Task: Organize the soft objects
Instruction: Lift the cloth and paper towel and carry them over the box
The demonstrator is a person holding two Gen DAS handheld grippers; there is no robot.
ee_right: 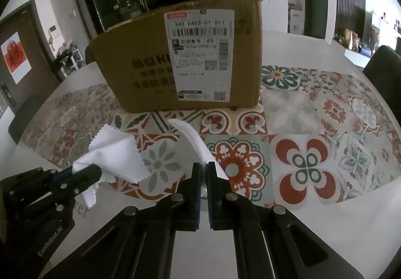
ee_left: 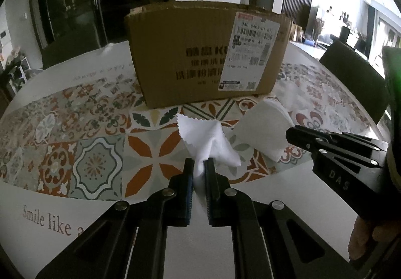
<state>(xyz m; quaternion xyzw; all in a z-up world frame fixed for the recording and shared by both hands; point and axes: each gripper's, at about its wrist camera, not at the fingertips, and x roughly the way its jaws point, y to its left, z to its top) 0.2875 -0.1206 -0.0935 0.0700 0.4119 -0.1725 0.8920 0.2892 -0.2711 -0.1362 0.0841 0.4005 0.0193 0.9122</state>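
Observation:
My left gripper (ee_left: 199,162) is shut on a white cloth with zigzag edges (ee_left: 206,140), held above the patterned mat; it also shows in the right wrist view (ee_right: 115,155), where the left gripper (ee_right: 96,171) comes in from the left. My right gripper (ee_right: 203,166) is shut on a folded white pad of soft sheets (ee_right: 194,140), seen edge-on. In the left wrist view the right gripper (ee_left: 290,132) holds that pad (ee_left: 264,128) at the right. A brown cardboard box (ee_left: 205,53) with a white shipping label stands behind both, also in the right wrist view (ee_right: 180,58).
A tile-patterned mat (ee_right: 313,153) covers the white table (ee_left: 295,191). Dark chairs stand at the table's far edges (ee_left: 356,73) (ee_right: 383,71). Dark cabinets and doors fill the background.

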